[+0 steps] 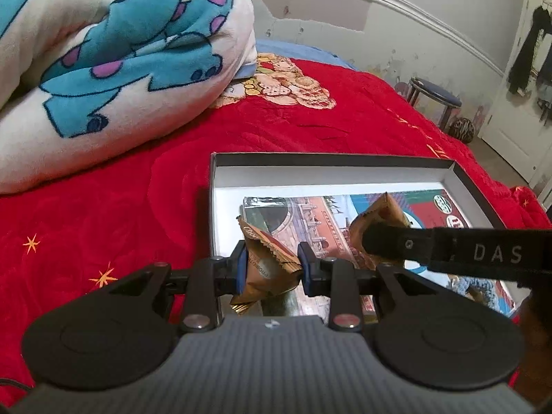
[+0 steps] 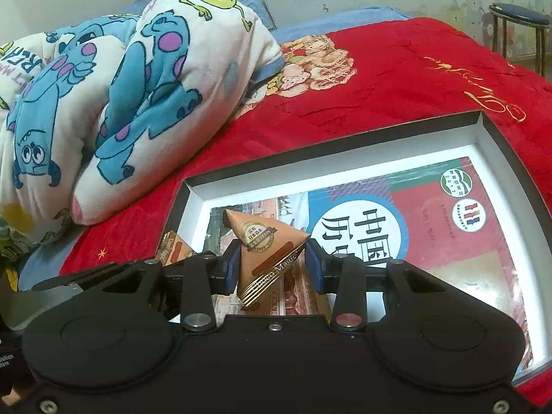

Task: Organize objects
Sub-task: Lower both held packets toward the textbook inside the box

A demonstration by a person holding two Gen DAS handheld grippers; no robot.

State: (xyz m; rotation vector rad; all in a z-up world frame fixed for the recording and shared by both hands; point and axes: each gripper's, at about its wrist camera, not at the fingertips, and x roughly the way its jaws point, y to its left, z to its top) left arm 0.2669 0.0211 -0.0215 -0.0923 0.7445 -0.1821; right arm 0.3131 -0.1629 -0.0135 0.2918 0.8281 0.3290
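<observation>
A shallow black-rimmed box (image 1: 331, 159) with a white inside lies on the red bedspread; a printed booklet (image 1: 310, 210) lies flat in it. My left gripper (image 1: 272, 269) is shut on a brown triangular snack packet (image 1: 269, 265) just above the box's near left corner. My right gripper (image 2: 272, 269) is shut on a second brown triangular snack packet (image 2: 267, 245) over the booklet (image 2: 396, 214) in the box (image 2: 496, 131). In the left wrist view the right gripper's finger (image 1: 448, 252) and its packet (image 1: 379, 217) show at the right. The left packet (image 2: 172, 248) shows in the right wrist view.
A rolled white and blue cartoon blanket (image 1: 103, 62) lies on the red bedspread (image 1: 103, 227) to the left of the box. A blue-topped stool (image 1: 434, 96) stands by the wall beyond the bed. A white door (image 1: 517, 86) is at the far right.
</observation>
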